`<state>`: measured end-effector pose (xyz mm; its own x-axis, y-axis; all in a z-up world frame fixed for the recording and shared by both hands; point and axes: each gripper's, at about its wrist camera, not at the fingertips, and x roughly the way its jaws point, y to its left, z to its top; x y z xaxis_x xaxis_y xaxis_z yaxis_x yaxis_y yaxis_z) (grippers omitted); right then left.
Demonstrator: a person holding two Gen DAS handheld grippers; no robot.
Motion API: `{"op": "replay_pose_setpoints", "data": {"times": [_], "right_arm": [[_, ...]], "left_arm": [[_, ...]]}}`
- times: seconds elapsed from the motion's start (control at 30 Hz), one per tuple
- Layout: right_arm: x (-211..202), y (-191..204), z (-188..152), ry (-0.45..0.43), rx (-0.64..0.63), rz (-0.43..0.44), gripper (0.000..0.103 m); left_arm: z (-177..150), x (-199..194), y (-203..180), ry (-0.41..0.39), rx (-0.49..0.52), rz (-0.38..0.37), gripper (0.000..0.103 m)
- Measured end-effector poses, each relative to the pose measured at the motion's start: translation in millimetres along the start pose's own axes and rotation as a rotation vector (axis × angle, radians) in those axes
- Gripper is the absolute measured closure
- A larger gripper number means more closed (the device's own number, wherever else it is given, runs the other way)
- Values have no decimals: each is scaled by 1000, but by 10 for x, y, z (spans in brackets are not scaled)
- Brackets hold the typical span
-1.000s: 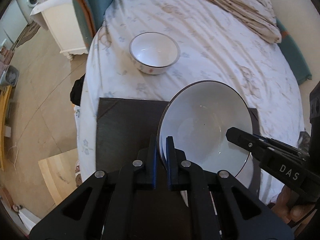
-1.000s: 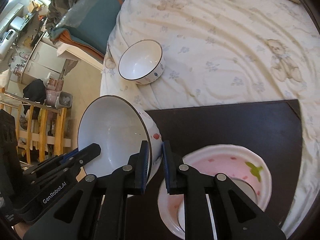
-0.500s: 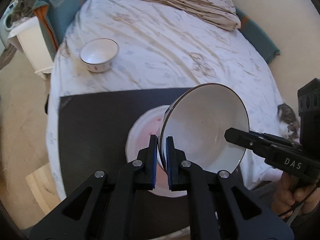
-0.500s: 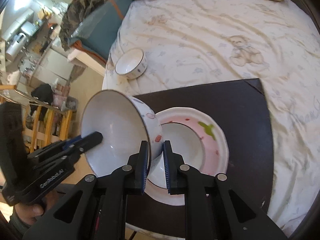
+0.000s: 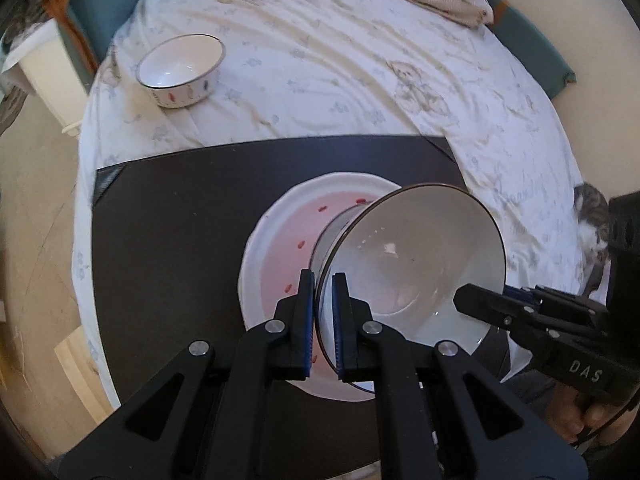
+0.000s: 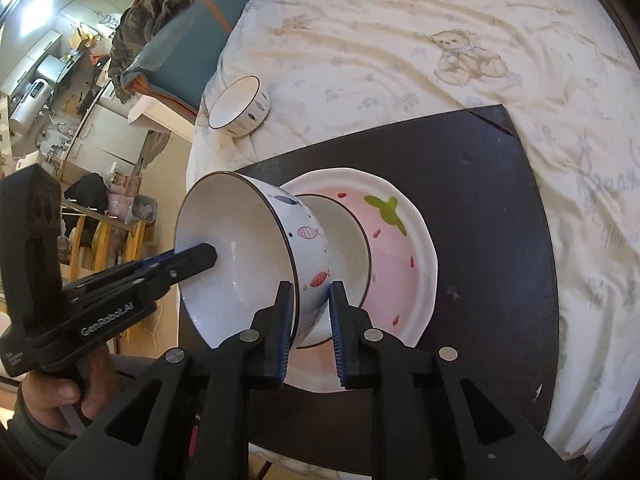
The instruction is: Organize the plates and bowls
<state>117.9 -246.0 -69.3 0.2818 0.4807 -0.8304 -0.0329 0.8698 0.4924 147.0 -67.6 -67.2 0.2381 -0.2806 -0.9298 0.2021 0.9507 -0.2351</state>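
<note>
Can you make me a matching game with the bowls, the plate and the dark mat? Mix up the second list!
Things:
1. fish-pattern bowl
2. small bowl
3. pink plate
4. dark mat

Where or how:
A. lies flat on the bedsheet
B. sits alone on the sheet, away from the mat
C. tilted, rim pinched by the left hand-held gripper
D. rests on the mat

Pairs: 1-C, 2-B, 3-D, 4-A

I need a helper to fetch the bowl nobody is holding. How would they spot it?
On the bed, look beyond the dark mat toward the mattress's left edge. The small bowl sits upright on the sheet there, alone, while the other bowls are over the pink plate.
</note>
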Motion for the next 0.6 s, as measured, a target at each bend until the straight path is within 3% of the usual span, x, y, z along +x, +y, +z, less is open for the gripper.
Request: {"op": "replay_pose_setpoints", "data": {"times": [0.53,0.6], "right_arm": [[149,-197,27,64,85,-2,80],[147,-195,30,62,85,6,75]], "left_arm": [[30,138,-2,37,-26,-2,94],[36,154,16,38,-26,-6,94]]}}
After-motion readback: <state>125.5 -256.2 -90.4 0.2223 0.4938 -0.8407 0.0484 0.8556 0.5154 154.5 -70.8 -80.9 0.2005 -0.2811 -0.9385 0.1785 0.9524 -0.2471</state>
